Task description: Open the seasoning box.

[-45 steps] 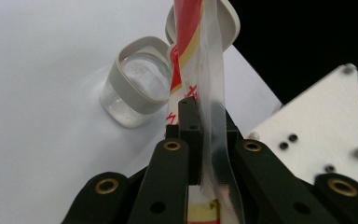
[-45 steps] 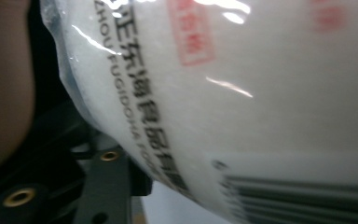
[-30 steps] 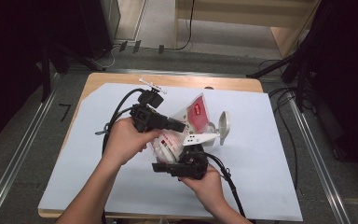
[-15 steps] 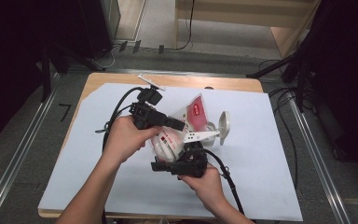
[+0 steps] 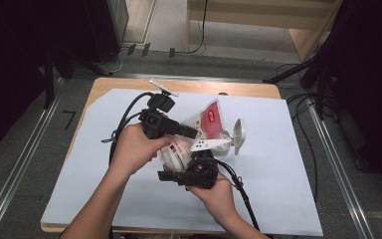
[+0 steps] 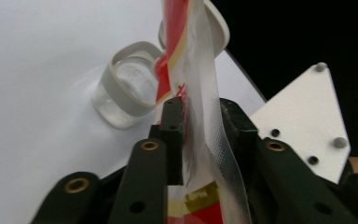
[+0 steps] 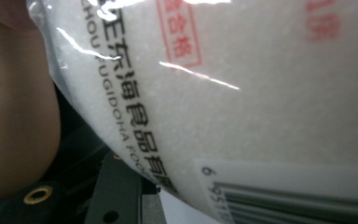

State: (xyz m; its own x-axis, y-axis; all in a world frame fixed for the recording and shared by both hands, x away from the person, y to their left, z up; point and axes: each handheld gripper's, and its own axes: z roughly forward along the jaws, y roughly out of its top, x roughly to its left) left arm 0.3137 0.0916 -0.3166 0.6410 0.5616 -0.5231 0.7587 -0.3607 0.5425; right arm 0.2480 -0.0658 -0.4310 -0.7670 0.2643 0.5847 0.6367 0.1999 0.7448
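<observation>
Both grippers on the bag, mid-table

Left gripper has the bag's sealed top pinched between its pads. Right gripper sits under the bag's fat bottom end; can't tell if it's clamping. Jar and lid sit just beside it on the sheet.

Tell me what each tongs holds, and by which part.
Left tongs pinch the bag by its flat sealed edge. Right tongs' hold cannot be told.
</observation>
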